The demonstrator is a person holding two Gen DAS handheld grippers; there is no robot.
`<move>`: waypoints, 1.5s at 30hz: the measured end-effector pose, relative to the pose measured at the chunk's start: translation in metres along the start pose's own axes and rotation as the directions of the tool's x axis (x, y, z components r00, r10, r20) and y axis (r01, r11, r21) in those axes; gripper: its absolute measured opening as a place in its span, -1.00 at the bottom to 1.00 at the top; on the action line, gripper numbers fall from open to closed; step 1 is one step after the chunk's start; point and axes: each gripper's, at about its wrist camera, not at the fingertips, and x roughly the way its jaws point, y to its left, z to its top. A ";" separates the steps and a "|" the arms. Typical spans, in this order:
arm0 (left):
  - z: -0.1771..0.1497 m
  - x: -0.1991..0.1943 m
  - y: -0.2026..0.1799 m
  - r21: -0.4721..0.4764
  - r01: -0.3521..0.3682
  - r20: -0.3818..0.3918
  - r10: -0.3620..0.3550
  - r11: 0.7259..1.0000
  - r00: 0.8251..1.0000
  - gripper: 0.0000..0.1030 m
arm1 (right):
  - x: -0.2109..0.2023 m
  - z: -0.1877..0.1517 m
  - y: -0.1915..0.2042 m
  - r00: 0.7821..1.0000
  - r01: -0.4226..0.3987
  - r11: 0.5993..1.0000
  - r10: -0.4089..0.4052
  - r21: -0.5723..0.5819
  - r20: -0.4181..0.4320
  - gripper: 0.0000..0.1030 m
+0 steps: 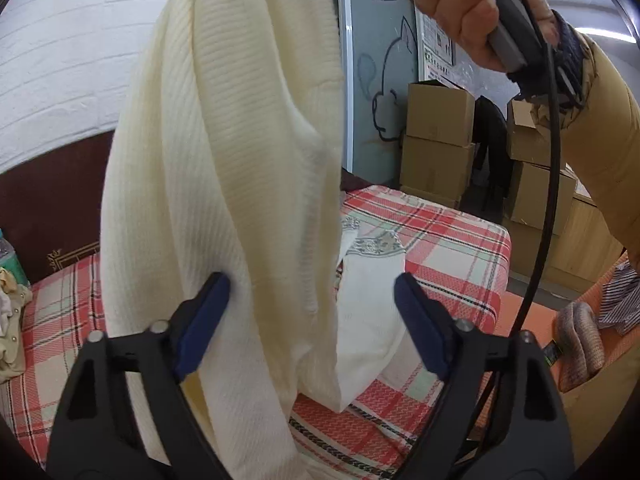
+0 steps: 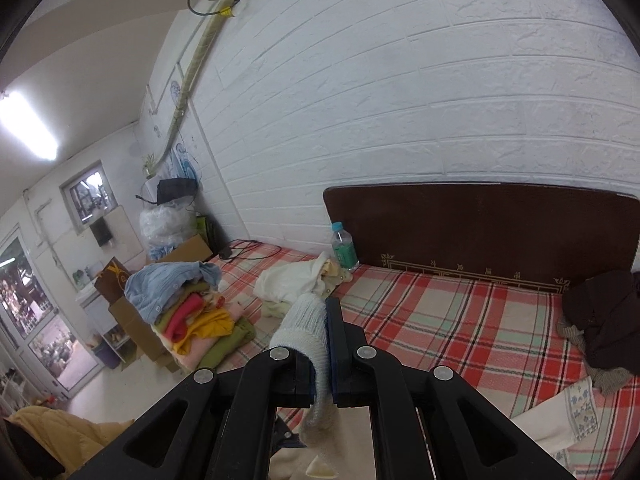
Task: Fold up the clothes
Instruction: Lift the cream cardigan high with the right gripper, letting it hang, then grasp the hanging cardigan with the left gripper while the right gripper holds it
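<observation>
A bed covered with a red, green and cream plaid sheet (image 2: 460,320) stands against a white brick-pattern wall (image 2: 400,100), with a dark brown headboard (image 2: 480,232) along that wall. On the sheet by the headboard stands a clear plastic water bottle with a green label (image 2: 344,246); beside it lies a crumpled cream garment (image 2: 288,284). At the bed's edge sits a stack of folded clothes in blue, red, yellow and green (image 2: 192,312); a dark brown garment (image 2: 604,320) is heaped at the opposite side. In the left wrist view, brown cardboard boxes (image 1: 438,140) are piled beyond the foot of the bed.

The cream ribbed knit sweater (image 1: 224,160) hangs in the air above the bed, its lower part draping between the fingers of the left gripper (image 1: 308,324). That gripper's jaws stand well apart; the left blue pad (image 1: 204,320) lies against the fabric, the right pad is clear of it, so no grip is made. A white patterned cloth (image 1: 368,280) lies on the sheet behind.

The right gripper (image 2: 320,344) is closed tightly on a ribbed edge of the sweater, which bulges out beyond its fingers. The person's hand (image 1: 472,12), in a mustard-yellow sleeve (image 1: 608,140), holds this gripper's handle high in the left wrist view.
</observation>
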 end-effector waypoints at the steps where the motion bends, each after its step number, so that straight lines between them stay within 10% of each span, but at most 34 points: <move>1: -0.001 0.006 -0.001 0.007 0.007 -0.025 -0.007 1.000 1.000 0.32 | -0.002 -0.002 -0.005 1.000 0.005 1.000 -0.005 0.010 -0.001 -0.91; 13: -0.010 0.046 -0.029 0.090 -0.065 -0.086 0.073 0.994 0.994 0.22 | -0.018 -0.025 -0.035 0.999 -0.027 0.996 0.026 0.086 0.019 -0.90; 18: -0.017 0.058 0.000 -0.016 -0.068 -0.134 0.065 0.998 0.989 -0.63 | -0.025 -0.036 -0.045 0.999 -0.030 0.994 0.028 0.105 0.021 -0.89; 22: -0.015 0.048 0.018 -0.064 -0.113 -0.107 0.106 0.992 0.989 -0.90 | -0.027 -0.047 -0.055 0.999 -0.033 0.991 0.031 0.128 0.015 -0.89; 32: 0.029 -0.020 0.064 -0.280 -0.124 0.065 0.148 0.952 0.987 -0.92 | -0.060 -0.050 -0.040 0.989 -0.013 0.996 0.000 0.083 0.150 -0.90; 38: 0.067 -0.091 0.078 -0.311 -0.045 0.226 0.120 0.949 0.967 -0.92 | -0.111 -0.026 0.008 0.944 0.025 0.998 -0.002 -0.063 0.331 -0.91; 43: 0.057 -0.087 0.082 -0.302 -0.075 0.142 0.123 0.950 0.982 -0.92 | -0.092 -0.029 0.003 0.962 0.038 0.998 -0.024 -0.048 0.270 -0.89; 45: 0.032 -0.069 0.089 -0.330 -0.100 0.059 0.126 0.939 0.990 -0.92 | -0.061 -0.048 -0.015 0.985 0.052 0.998 -0.047 -0.025 0.164 -0.59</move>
